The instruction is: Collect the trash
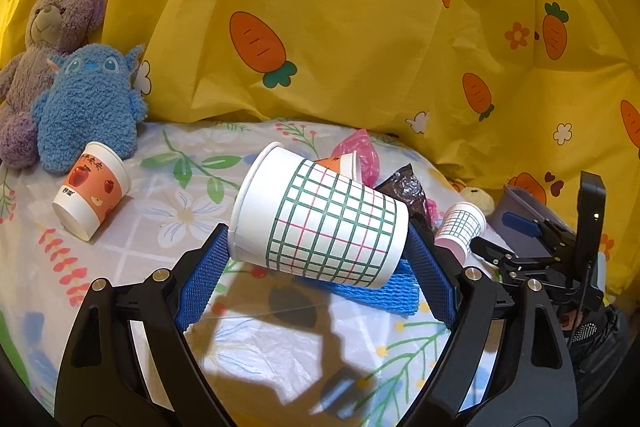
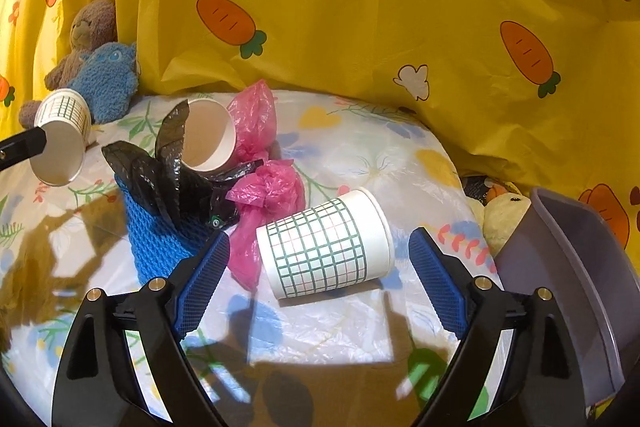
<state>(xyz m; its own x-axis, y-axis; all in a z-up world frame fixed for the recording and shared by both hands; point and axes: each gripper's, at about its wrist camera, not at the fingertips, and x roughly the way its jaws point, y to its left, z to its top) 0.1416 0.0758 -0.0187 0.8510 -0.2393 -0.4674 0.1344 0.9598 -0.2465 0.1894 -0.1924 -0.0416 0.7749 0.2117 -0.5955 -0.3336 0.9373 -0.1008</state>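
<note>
My left gripper is shut on a white paper cup with a green and red grid, held sideways above the table; it also shows in the right wrist view. My right gripper is open, its fingers on either side of a second grid cup lying on its side; that cup also shows in the left wrist view. An orange apple-print cup lies at the left. Another paper cup, pink plastic bags, a black bag and a blue foam net lie mid-table.
A grey plastic bin stands at the table's right edge, beside a yellow plush toy. A brown teddy and a blue plush sit at the back left. A yellow carrot-print curtain hangs behind the floral tablecloth.
</note>
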